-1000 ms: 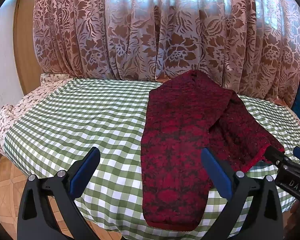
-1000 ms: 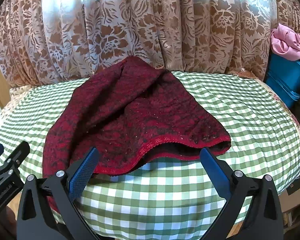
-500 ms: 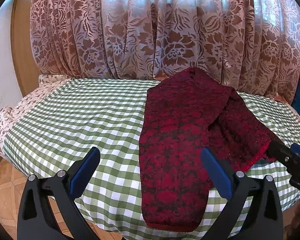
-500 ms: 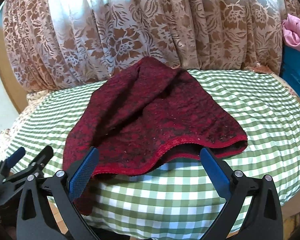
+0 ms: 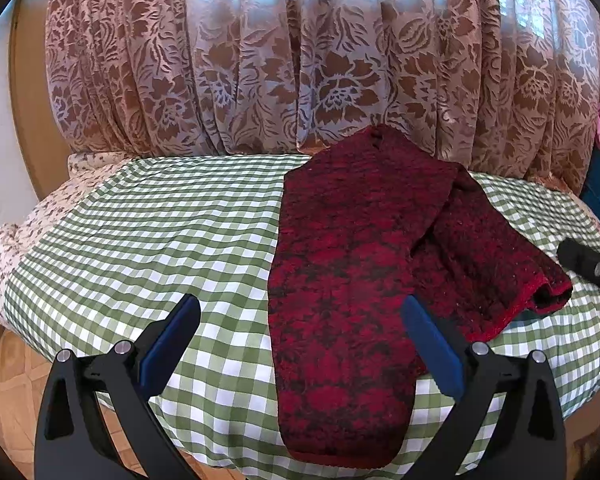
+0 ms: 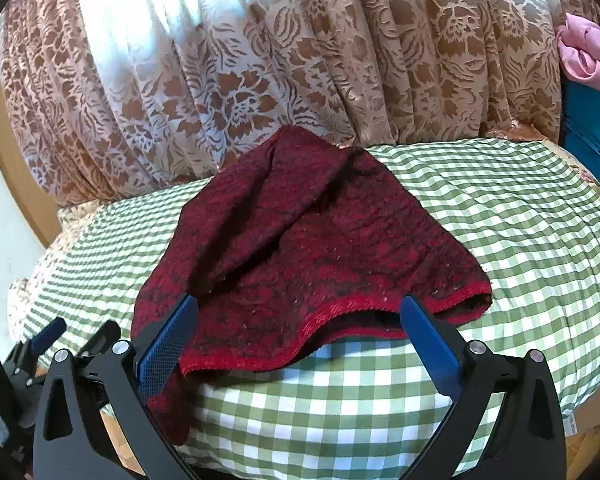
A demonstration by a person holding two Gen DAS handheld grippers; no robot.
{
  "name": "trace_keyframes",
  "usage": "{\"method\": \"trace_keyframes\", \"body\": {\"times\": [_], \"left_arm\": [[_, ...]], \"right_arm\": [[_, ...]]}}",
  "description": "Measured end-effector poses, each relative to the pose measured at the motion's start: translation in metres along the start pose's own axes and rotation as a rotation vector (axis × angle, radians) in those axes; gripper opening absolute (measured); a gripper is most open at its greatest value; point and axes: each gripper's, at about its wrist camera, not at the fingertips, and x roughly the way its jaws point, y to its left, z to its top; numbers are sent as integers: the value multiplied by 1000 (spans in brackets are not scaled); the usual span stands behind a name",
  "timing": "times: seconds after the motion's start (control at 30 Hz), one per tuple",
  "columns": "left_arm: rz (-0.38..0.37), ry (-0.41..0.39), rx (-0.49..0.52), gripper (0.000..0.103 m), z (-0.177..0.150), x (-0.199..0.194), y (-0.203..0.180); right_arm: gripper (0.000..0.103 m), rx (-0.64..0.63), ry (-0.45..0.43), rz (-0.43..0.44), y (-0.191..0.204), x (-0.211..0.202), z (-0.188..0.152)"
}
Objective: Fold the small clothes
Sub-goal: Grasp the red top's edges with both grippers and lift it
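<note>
A dark red patterned knit garment lies on the green-checked table. Its left part runs flat toward the near edge and hangs a little over it. Its right part lies folded over, with a bright red hem facing the right wrist view. My left gripper is open and empty, just above the near end of the garment. My right gripper is open and empty, in front of the red hem. Its tip shows at the right edge of the left wrist view.
A brown floral curtain hangs right behind the table. A blue bin with pink cloth stands at the far right. A floral sheet shows under the checked cloth at the left edge. The floor is wooden parquet.
Both grippers have drawn back and shifted a little. The right gripper has slid toward the right edge of the left wrist view. The garment has not moved.
</note>
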Motion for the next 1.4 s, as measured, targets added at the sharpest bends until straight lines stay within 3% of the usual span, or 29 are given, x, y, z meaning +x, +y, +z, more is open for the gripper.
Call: {"method": "trace_keyframes", "body": {"times": [0.2, 0.27, 0.3, 0.37, 0.43, 0.5, 0.53, 0.67, 0.8, 0.87, 0.9, 0.93, 0.97, 1.03, 1.2, 1.3, 1.4], "left_arm": [[-87, 38, 187, 100, -9, 5, -17], [-95, 43, 263, 97, -16, 8, -28], [-110, 55, 286, 92, -19, 10, -32], [-126, 101, 328, 70, -26, 19, -40], [-163, 152, 350, 60, -33, 30, -43], [-188, 154, 367, 44, -38, 32, -43], [-206, 153, 363, 27, -39, 32, -41], [-318, 131, 245, 18, -26, 20, -11], [-411, 136, 8, 17, -4, 16, 51], [-418, 130, -103, 17, 8, 24, 79], [-415, 120, -174, 16, 17, 29, 99], [-411, 113, -218, 16, 21, 33, 110], [-407, 102, -269, 16, 27, 39, 124], [-353, 89, -339, 16, 40, 55, 150], [-229, 115, -426, 15, 72, 114, 202], [-148, 128, -477, 14, 94, 142, 231], [-24, 138, -539, 15, 118, 169, 266]], "right_arm": [[99, 18, -1, 11, -7, 5, 16], [90, 37, 17, 37, -8, 11, 24], [85, 52, 30, 55, -9, 16, 28], [77, 67, 51, 88, -5, 25, 35], [67, 74, 86, 128, 0, 39, 42], [60, 82, 130, 161, 6, 57, 46], [55, 80, 148, 173, 10, 66, 46], [54, 115, 270, 233, 25, 113, 46], [54, 158, 396, 294, 41, 153, 36], [54, 164, 440, 315, 51, 170, 32], [50, 171, 473, 329, 57, 180, 28], [35, 182, 496, 351, 61, 189, 26], [29, 177, 509, 355, 65, 194, 26], [14, 145, 483, 340, 70, 193, 28], [10, 83, 313, 346, 55, 151, 76], [10, 85, 181, 266, 12, 119, 121], [10, 128, 103, 142, -44, 101, 157]]}}
